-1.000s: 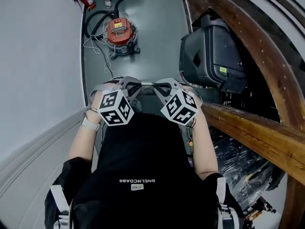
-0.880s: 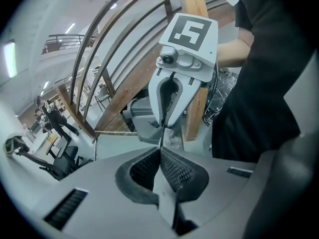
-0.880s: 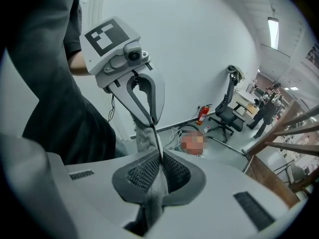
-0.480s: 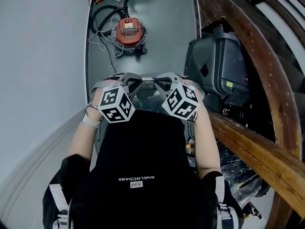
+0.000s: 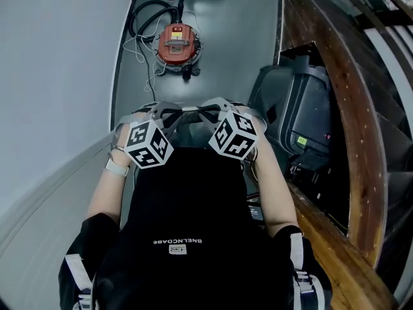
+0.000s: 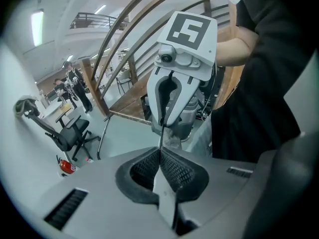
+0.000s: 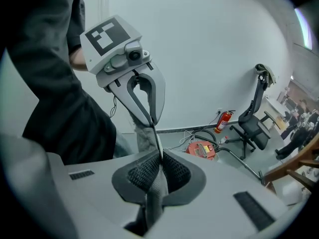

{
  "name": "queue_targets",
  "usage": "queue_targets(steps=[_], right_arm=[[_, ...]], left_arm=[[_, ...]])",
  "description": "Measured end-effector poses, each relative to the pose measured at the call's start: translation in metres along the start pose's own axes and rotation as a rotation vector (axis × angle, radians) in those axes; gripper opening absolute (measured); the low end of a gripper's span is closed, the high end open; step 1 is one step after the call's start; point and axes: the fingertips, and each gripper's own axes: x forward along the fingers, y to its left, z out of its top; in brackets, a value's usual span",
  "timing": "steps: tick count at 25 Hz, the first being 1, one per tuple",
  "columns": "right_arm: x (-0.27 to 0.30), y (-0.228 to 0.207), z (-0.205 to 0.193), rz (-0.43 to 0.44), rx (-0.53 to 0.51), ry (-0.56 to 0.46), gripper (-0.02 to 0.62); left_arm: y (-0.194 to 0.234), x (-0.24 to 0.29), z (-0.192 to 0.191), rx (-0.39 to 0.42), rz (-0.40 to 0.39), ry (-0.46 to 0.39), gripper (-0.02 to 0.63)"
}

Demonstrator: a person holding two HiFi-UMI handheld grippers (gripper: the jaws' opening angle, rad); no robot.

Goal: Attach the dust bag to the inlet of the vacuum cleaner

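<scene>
Vacuum point(image 5: 177, 44) rightward; bag point(image 7: 145, 137) in gripper views

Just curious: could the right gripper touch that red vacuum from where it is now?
Probably not yet. The vacuum sits on the floor well ahead of the right gripper, which is shut on the bag. Nothing blocks the way; stepping closer should do.

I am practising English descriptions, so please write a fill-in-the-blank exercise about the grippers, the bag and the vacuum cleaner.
The left gripper and the right gripper both clamp the dust bag, whose colour is ____.
The vacuum cleaner stands on the ____.
Its top is ____.
Missing words: grey; floor; red.
</scene>
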Motion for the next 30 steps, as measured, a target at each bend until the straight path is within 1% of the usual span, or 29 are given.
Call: queue_targets(steps=[3, 6, 10, 12, 17, 22, 27, 30], right_arm=[[-0.002, -0.016, -0.023, 0.043, -0.024, -0.015, 0.037], [0.003, -0.03, -0.043, 0.081, -0.057, -0.016, 0.037], [0.017, -0.046, -0.058, 0.079, -0.103, -0.013, 0.037], [0.023, -0.053, -0.062, 0.079, -0.107, -0.02, 0.037], [0.048, -0.065, -0.073, 0.077, -0.085, -0.011, 0.037], [0.086, -0.082, -0.08, 0.062, -0.035, 0.005, 0.037], [0.135, -0.086, -0.093, 0.05, -0.029, 0.058, 0.037], [0.169, -0.087, -0.103, 0.041, -0.033, 0.081, 0.037]], left_arm=[[0.005, 0.024, 0.012, -0.054, 0.017, 0.034, 0.02], [0.009, 0.048, 0.018, -0.088, 0.031, 0.083, 0.02], [0.019, 0.072, 0.014, -0.122, 0.048, 0.118, 0.02], [0.024, 0.081, 0.011, -0.129, 0.051, 0.132, 0.02], [0.035, 0.106, -0.006, -0.111, 0.028, 0.161, 0.02], [0.056, 0.131, -0.033, -0.082, 0.005, 0.164, 0.02], [0.062, 0.165, -0.074, -0.016, -0.02, 0.187, 0.02], [0.064, 0.188, -0.104, -0.005, -0.05, 0.204, 0.02]])
